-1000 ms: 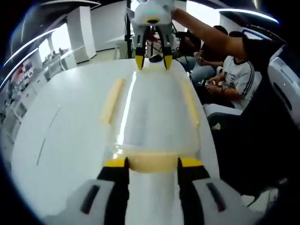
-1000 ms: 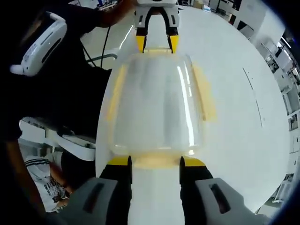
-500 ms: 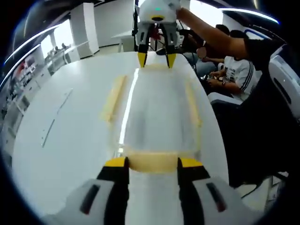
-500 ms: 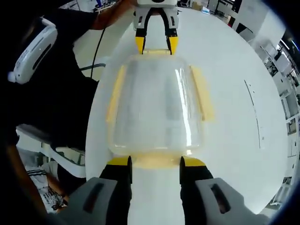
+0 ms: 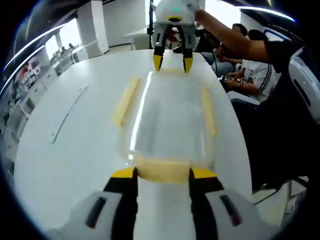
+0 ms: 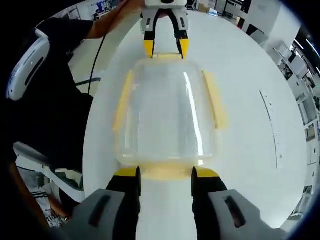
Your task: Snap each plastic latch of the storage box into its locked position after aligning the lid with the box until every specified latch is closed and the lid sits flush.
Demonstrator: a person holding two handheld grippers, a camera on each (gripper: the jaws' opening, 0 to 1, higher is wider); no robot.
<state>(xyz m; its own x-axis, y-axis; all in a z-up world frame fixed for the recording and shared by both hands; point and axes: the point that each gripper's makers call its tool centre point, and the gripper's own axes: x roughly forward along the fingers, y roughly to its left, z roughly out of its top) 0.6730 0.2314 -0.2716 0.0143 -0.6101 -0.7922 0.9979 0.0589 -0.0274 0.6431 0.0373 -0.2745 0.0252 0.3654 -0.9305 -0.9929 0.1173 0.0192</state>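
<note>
The left gripper (image 5: 162,173) comes in low and level over the table, its two yellow-tipped jaws parted and set at either end of the short-end latch (image 5: 161,170) of the storage box (image 5: 170,117). Whether the jaws press that latch or merely flank it cannot be told. The right gripper (image 6: 165,172) takes the same pose at the opposite short end, jaws spread, their yellow tips at the two ends of the end latch (image 6: 165,170) there; contact again cannot be judged. In the left gripper view the right one reaches in from the far end, held by a bare forearm (image 5: 227,37) stretching out of a dark sleeve.

One clear box stands on the white table (image 6: 250,125), lying lengthwise between the two grippers, with its clear lid (image 6: 165,110) on top. Four pale yellow latches can be counted: one at each short end, plus a long-side latch (image 6: 122,102) toward the table edge where the person stands and another long-side latch (image 6: 214,102) toward the table's open middle. Both long ones appear splayed outward from the box wall.

Seated people (image 5: 245,75) are beyond the table's edge in the left gripper view.
</note>
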